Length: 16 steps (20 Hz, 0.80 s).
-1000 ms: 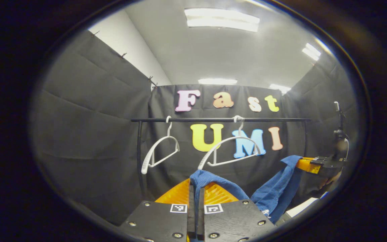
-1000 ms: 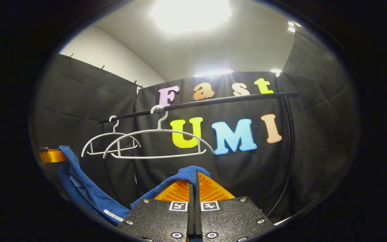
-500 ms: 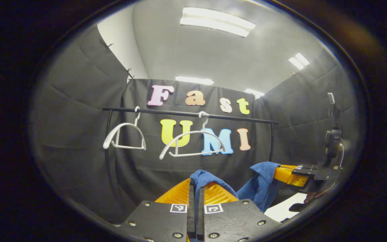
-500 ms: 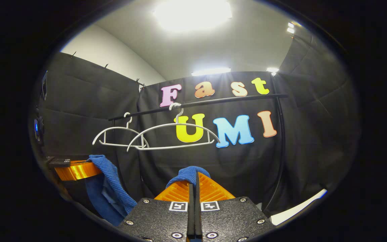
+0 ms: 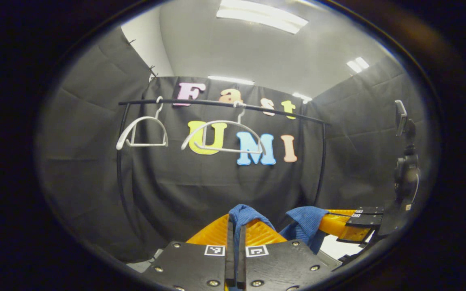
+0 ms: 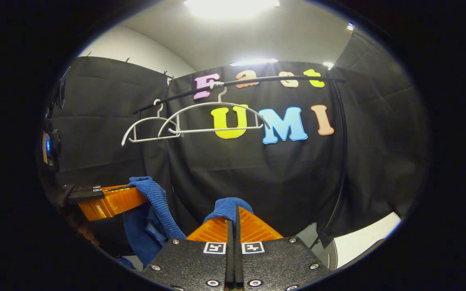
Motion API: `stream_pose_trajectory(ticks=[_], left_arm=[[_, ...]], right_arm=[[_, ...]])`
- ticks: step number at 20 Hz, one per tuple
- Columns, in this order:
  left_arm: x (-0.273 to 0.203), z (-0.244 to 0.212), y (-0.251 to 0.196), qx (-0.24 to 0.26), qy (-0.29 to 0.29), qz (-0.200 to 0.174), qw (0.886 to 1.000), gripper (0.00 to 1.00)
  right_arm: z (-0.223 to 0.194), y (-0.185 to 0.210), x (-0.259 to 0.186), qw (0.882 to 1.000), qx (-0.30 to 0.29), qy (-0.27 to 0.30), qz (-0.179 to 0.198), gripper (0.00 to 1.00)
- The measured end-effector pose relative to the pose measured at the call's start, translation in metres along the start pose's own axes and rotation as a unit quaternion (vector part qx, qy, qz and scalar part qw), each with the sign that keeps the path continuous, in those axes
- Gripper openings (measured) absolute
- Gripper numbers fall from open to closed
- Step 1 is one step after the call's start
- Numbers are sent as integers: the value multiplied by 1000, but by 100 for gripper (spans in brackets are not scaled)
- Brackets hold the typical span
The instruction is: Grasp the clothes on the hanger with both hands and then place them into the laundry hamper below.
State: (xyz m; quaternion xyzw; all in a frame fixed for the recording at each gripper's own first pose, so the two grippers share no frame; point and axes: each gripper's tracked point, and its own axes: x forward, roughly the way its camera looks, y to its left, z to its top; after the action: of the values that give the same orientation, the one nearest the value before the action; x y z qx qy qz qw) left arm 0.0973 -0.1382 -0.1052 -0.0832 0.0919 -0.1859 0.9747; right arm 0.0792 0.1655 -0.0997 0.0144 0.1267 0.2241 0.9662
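Observation:
A blue knitted garment (image 5: 303, 226) hangs between my two grippers, off the hangers. My left gripper (image 5: 236, 220) is shut on one bunched end of it (image 5: 244, 211). Farther right in the left gripper view, the right gripper (image 5: 340, 222) pinches the other end. In the right gripper view my right gripper (image 6: 233, 216) is shut on a fold of the blue garment (image 6: 227, 207), and the left gripper (image 6: 113, 201) holds the rest of the cloth (image 6: 152, 210) at the lower left. The hamper is out of sight.
Two bare white hangers (image 5: 143, 129) (image 5: 225, 135) hang on a black rail (image 5: 217, 104) against the back wall; they appear as hangers (image 6: 212, 117) under the rail (image 6: 257, 81) in the right gripper view. A pale surface (image 6: 362, 242) lies low right.
Both grippers have come down with the garment: rail and hangers have risen in both views. The two grippers have drawn closer together, so the cloth between them sags less.

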Motion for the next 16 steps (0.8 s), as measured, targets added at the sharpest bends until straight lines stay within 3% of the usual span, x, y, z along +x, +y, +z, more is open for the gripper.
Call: stream_pose_trajectory(ticks=[8,9,10,11,12,16], left_arm=[[21,-105,6,20,102,8,995,3],[22,-118,7,19,117,13,993,7],[25,-130,9,17,133,19,991,3],[25,-144,11,15,148,25,989,7],[23,-158,14,15,165,30,986,3],[3,-211,13,18,214,34,976,3]], right_arm=[[-100,-21,14,994,0,106,-29,0],[-113,-24,13,992,-1,120,-34,0],[-124,-27,13,990,-3,136,-38,0],[-138,-30,14,987,-7,153,-39,0],[-149,-32,13,985,-12,168,-38,1],[-197,-35,-1,973,-29,225,-32,2]])
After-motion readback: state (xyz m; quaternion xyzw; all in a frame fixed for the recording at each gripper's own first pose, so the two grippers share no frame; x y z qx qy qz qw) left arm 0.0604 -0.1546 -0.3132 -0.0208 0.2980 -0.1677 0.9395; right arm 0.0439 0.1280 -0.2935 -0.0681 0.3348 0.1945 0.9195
